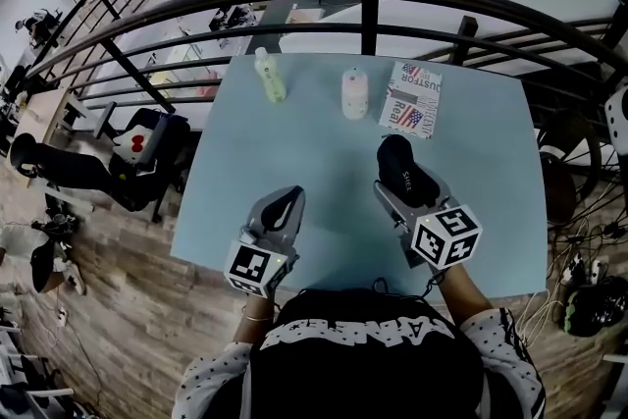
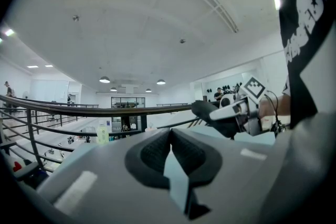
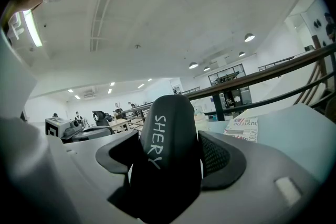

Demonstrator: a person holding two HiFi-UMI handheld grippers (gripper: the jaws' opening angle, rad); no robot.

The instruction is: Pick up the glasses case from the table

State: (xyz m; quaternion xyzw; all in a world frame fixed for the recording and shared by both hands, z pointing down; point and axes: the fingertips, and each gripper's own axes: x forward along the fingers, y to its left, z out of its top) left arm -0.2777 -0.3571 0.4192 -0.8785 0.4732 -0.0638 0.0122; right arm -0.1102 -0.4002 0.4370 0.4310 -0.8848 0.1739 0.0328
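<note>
The black glasses case (image 1: 404, 171) with white lettering is clamped in my right gripper (image 1: 397, 180), lifted off the light blue table (image 1: 314, 152) and tilted upward. In the right gripper view the case (image 3: 169, 149) fills the space between the two dark pads (image 3: 219, 157). My left gripper (image 1: 285, 208) hovers over the table's near left part, its jaws shut together with nothing between them. In the left gripper view its pads (image 2: 186, 155) meet at the tips, and the right gripper with the case (image 2: 210, 111) shows to the right.
At the table's far side stand a pale green bottle (image 1: 269, 76), a white patterned cup (image 1: 354, 93) and a booklet with flag print (image 1: 411, 99). A dark metal railing (image 1: 368, 15) runs just behind the table. Cables and wheels lie on the floor at right.
</note>
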